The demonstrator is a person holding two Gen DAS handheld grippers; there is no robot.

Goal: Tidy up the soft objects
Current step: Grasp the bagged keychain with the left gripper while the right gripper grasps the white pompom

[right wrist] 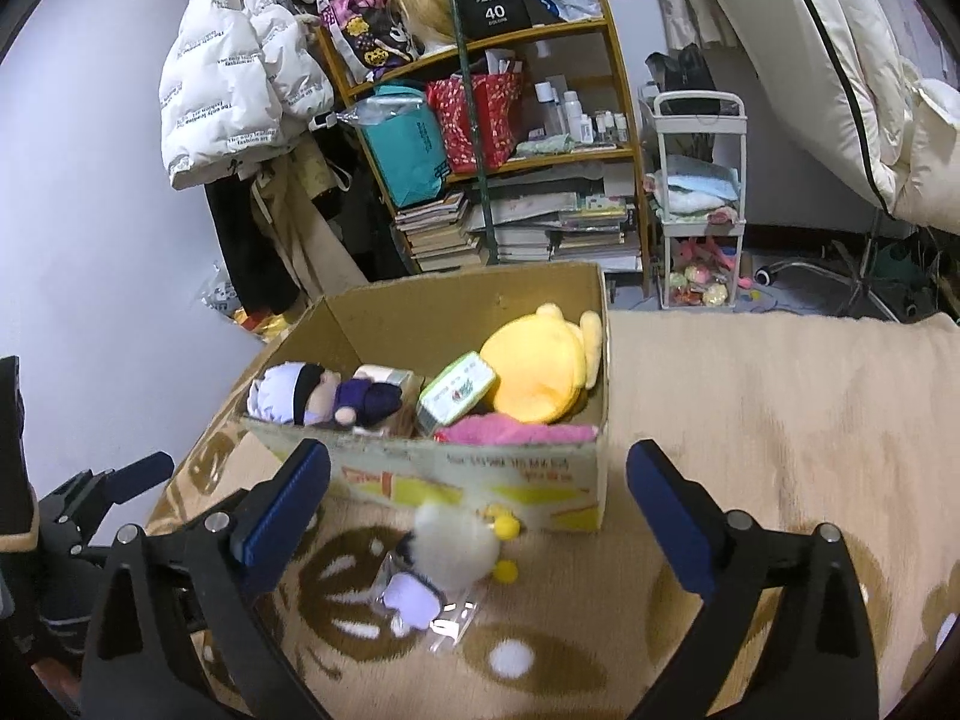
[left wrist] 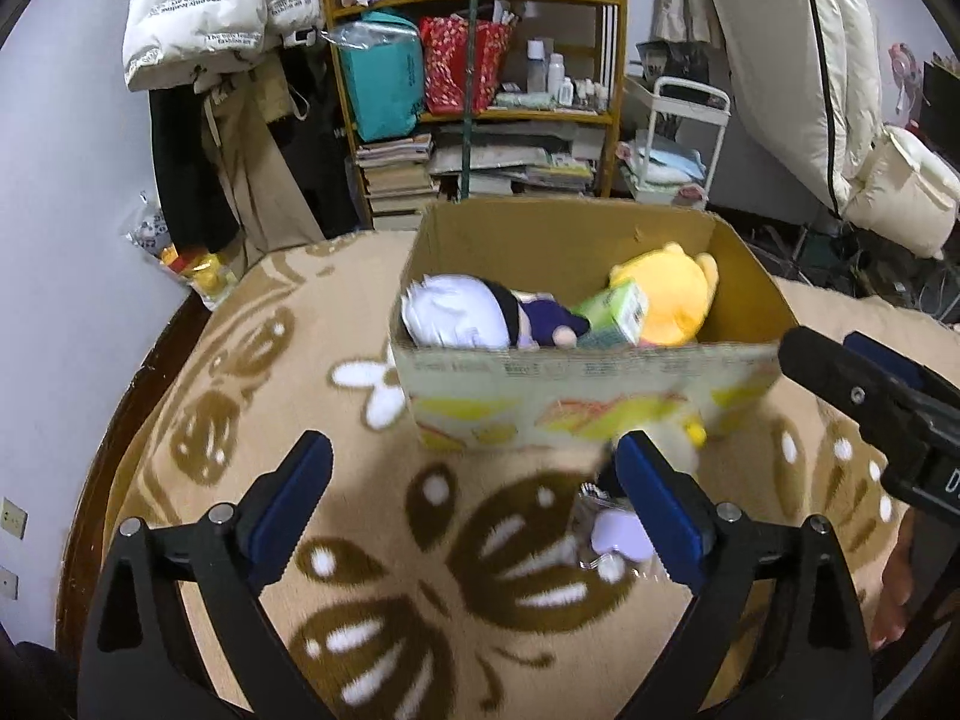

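On a patterned beige blanket a cardboard box is seen, already partly filled. Going from left to right inside it, a doll with white hair and dark clothes is laid at the left end, a green and white packet is propped in the middle, a pink fluffy cloth is tucked against the near wall, and a yellow plush toy is set at the right end. That much of the sorting can be judged as done. One soft thing is left outside: a white fluffy toy with yellow pompoms lies on the blanket just in front of the box's near wall, resting partly on a clear packet with a lilac piece. The left gripper is spread wide with nothing between its jaws, and the right gripper is likewise spread wide and empty, the fluffy toy lying on the blanket between and beyond its fingers, untouched. The toy remains to be picked up and put into the box.
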